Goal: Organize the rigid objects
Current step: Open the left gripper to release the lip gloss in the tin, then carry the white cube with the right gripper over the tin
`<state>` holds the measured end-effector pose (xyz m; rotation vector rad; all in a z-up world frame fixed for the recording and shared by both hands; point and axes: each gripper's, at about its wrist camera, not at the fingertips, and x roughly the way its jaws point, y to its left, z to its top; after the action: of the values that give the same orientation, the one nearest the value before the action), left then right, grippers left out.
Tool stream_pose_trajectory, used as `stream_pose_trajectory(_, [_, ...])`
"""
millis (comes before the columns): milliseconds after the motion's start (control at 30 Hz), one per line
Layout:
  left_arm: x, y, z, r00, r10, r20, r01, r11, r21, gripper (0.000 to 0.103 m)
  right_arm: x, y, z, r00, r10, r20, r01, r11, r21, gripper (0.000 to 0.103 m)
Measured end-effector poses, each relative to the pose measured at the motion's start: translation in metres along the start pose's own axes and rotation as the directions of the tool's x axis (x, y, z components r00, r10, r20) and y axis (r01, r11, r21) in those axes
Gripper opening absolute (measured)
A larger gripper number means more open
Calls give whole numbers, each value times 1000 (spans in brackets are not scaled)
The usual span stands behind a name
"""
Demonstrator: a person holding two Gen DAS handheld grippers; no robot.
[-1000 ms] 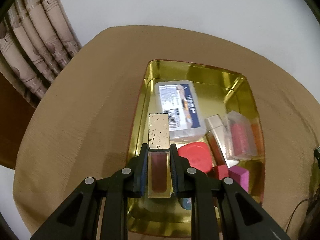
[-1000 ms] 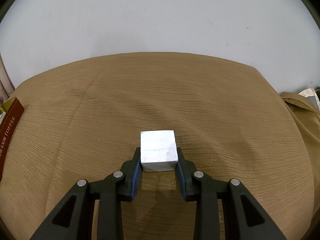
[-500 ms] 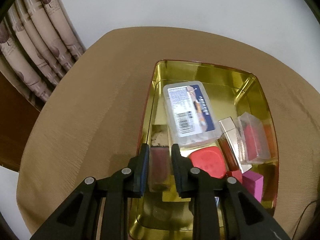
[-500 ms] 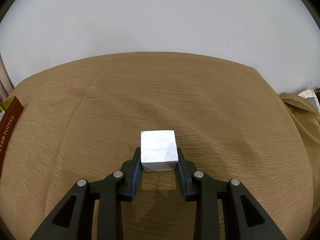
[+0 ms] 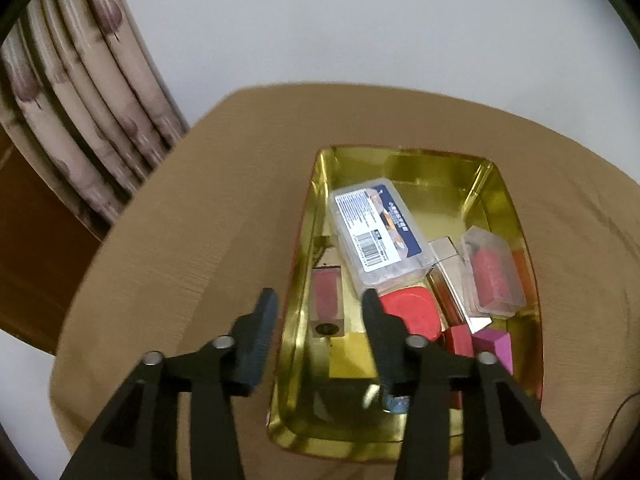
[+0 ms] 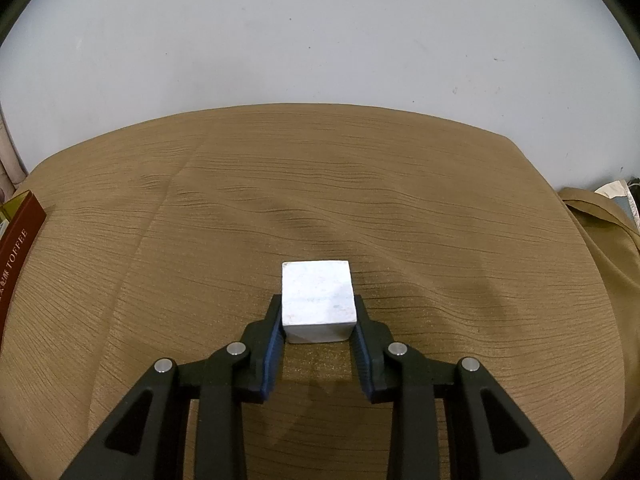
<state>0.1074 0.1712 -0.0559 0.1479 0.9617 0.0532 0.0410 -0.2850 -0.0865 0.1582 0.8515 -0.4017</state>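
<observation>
Over the near left part of the gold tin (image 5: 496, 184), my left gripper (image 5: 317, 295) has its jaws opening, nothing touching the pads. Below it a dark red lip gloss tube (image 5: 326, 300) with a gold cap lies flat along the tin's left wall. The tin also holds a labelled clear box (image 5: 376, 236), a red lid (image 5: 412, 312), a second gloss tube (image 5: 444, 276), a small clear case (image 5: 492, 276) and a magenta block (image 5: 496, 346). My right gripper (image 6: 318, 301) is shut on a white cube (image 6: 318, 292) low over the brown cloth.
The tin's dark red outer side (image 6: 16, 240), lettered TOFFEE, shows at the left edge of the right wrist view. Patterned curtains (image 5: 80, 100) hang beyond the table's left side. A white wall runs behind. Bunched brown cloth (image 6: 600, 220) lies at the right edge.
The left gripper let go of the lip gloss tube, which now lies in the tin, and the jaws spread apart as the gripper drew back and up. The right gripper and cube stayed still.
</observation>
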Motion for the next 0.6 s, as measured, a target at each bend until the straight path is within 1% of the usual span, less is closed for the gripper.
stream_pose_trajectory(33, [-7, 0, -2, 1000, 5, 19, -6, 1000, 6, 49, 0, -1, 0, 1000, 1, 0, -1, 1000, 0, 31])
stream_pose_trajectory(67, [-10, 0, -3, 1000, 8, 25, -9, 1000, 5, 53, 0, -2, 0, 1000, -1, 0, 1, 1000, -1, 31])
stream_pose_trajectory(200, [-28, 5, -11, 998, 19, 52, -18, 1000, -22, 62, 0, -1, 1, 1000, -14, -2, 14, 1000, -9, 31])
stream_pose_trajectory(233, [-32, 9, -13, 998, 28, 64, -27, 999, -27, 63, 1, 1, 1, 1000, -20, -3, 20, 1000, -12, 31])
stream_pose_trajectory(300, [-40, 14, -19, 995, 57, 88, -55, 998, -31, 70, 0, 3, 2, 999, -35, -8, 35, 999, -22, 30])
stream_pose_trajectory(333, [-42, 15, -21, 994, 67, 91, -64, 997, -31, 71, 0, 4, 2, 999, -37, -13, 37, 999, -20, 30])
stream_pose_trajectory(433, [-46, 21, -30, 991, 84, 100, -81, 996, -33, 74, -4, 8, 4, 1000, -13, -19, 12, 1000, -6, 30])
stream_pose_trajectory(500, [-47, 28, -37, 992, 86, 98, -83, 996, -32, 76, -8, 17, 5, 1000, -6, -13, 5, 1000, -23, 30])
stream_pose_trajectory(600, [-48, 28, -44, 989, 104, 100, -102, 994, -32, 80, -17, 35, 10, 999, 32, -3, -32, 998, -46, 30])
